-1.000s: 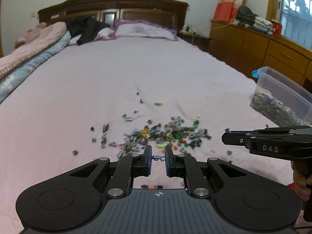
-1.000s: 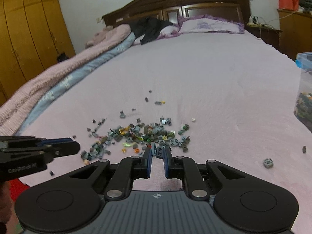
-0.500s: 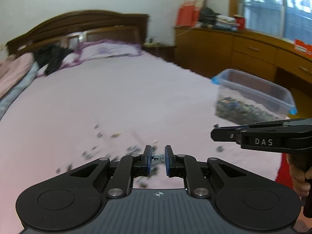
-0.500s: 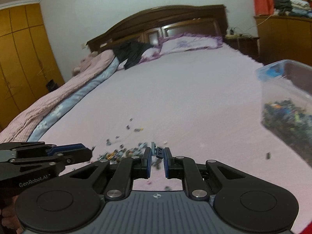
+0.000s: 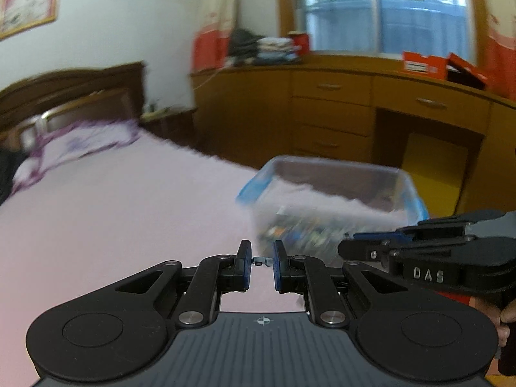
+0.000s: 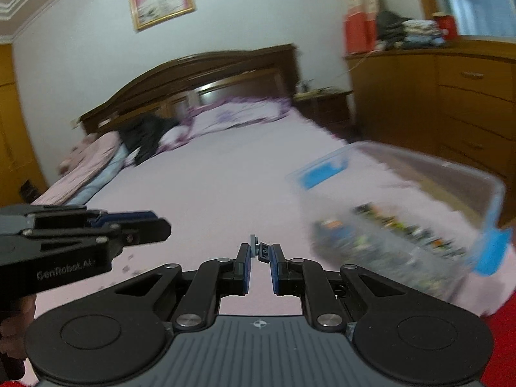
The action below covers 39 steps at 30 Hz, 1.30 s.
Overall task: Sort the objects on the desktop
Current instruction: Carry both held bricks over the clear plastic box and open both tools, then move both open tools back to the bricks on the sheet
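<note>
My left gripper [image 5: 262, 253] is shut on a small grey brick piece [image 5: 262, 260], held above the pink bed sheet. Just beyond its tips stands the clear plastic box [image 5: 329, 200] with blue clips, part full of small bricks. My right gripper [image 6: 259, 251] is shut on small grey bricks [image 6: 260, 249], a pale one and a darker one. The clear plastic box [image 6: 403, 206] lies to its right. Each gripper shows in the other's view: the right gripper [image 5: 345, 246] at the right side, the left gripper [image 6: 161, 225] at the left side. A few loose bricks [image 6: 129, 262] show low on the sheet.
The pink bed sheet [image 6: 225, 187] stretches back to pillows [image 6: 238, 116] and a dark wooden headboard [image 6: 193, 74]. A wooden dresser [image 5: 354, 113] with drawers runs along the right wall under a window. The bed edge falls away beside the box. A hand [image 5: 508, 317] grips the right tool.
Both grippers have lifted and swung right, away from the brick pile toward the clear box, each keeping its brick. The pile has dropped almost out of view and the box looms larger.
</note>
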Available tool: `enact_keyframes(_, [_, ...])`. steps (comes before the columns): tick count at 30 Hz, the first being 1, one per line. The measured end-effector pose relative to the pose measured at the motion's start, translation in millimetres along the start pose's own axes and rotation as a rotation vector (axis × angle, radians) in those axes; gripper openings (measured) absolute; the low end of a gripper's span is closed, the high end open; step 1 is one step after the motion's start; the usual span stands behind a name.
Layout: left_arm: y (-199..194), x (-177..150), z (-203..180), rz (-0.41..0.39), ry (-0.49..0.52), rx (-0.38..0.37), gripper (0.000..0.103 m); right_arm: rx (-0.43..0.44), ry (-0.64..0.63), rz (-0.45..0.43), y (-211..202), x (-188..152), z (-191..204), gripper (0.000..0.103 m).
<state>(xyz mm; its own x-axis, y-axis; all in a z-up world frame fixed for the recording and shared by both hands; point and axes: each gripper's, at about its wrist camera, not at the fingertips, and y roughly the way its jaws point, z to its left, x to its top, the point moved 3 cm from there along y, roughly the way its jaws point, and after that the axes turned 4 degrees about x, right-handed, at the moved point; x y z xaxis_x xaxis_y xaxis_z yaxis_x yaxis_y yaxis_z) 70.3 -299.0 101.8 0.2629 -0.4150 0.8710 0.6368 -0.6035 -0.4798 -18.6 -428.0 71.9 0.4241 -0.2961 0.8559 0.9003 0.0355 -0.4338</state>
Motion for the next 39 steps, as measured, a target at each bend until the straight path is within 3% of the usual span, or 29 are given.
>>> enact_keyframes(7, [83.9, 65.0, -58.1, -0.009, 0.053, -0.098, 0.015, -0.097, 0.049, -0.054, 2.8, 36.2, -66.8, 0.009])
enact_keyframes(12, [127.6, 77.0, -82.8, 0.045, 0.086, -0.129, 0.02, -0.145, 0.091, -0.034, 14.6, 43.8, -108.9, 0.009])
enact_keyframes(13, [133.9, 77.4, -86.4, 0.053, 0.093, -0.127, 0.021, -0.158, 0.102, -0.029, 15.7, 43.0, -116.0, 0.014])
enact_keyframes(15, [135.6, 73.0, -88.3, 0.057, 0.095, -0.124, 0.039, -0.181, 0.122, -0.021, 17.0, 41.1, -129.3, 0.022])
enact_keyframes(16, [134.2, 69.8, -87.4, 0.061, 0.092, -0.126, 0.043, -0.186, 0.128, -0.02, 16.6, 38.7, -133.2, 0.03])
enact_keyframes(18, [131.8, 64.4, -84.4, 0.064, 0.088, -0.118, 0.048, -0.191, 0.131, -0.023, 16.0, 33.2, -136.2, 0.031])
enact_keyframes(22, [113.4, 47.5, -60.7, 0.073, 0.068, -0.091, 0.059, -0.185, 0.115, -0.031, 15.7, 25.9, -128.2, 0.037])
enact_keyframes(27, [72.3, 3.7, -17.8, 0.096, 0.016, -0.021, 0.068, -0.154, 0.054, -0.064, 11.3, 14.1, -93.8, 0.046])
enact_keyframes(30, [52.3, -34.1, 0.6, 0.144, -0.012, 0.054, 0.08, -0.117, 0.016, -0.029, 17.9, -1.4, -72.4, 0.05])
enact_keyframes(39, [-18.3, -132.3, 37.2, 0.282, -0.01, 0.226, 0.087, -0.002, -0.085, 0.094, 43.2, -50.6, -9.8, 0.054])
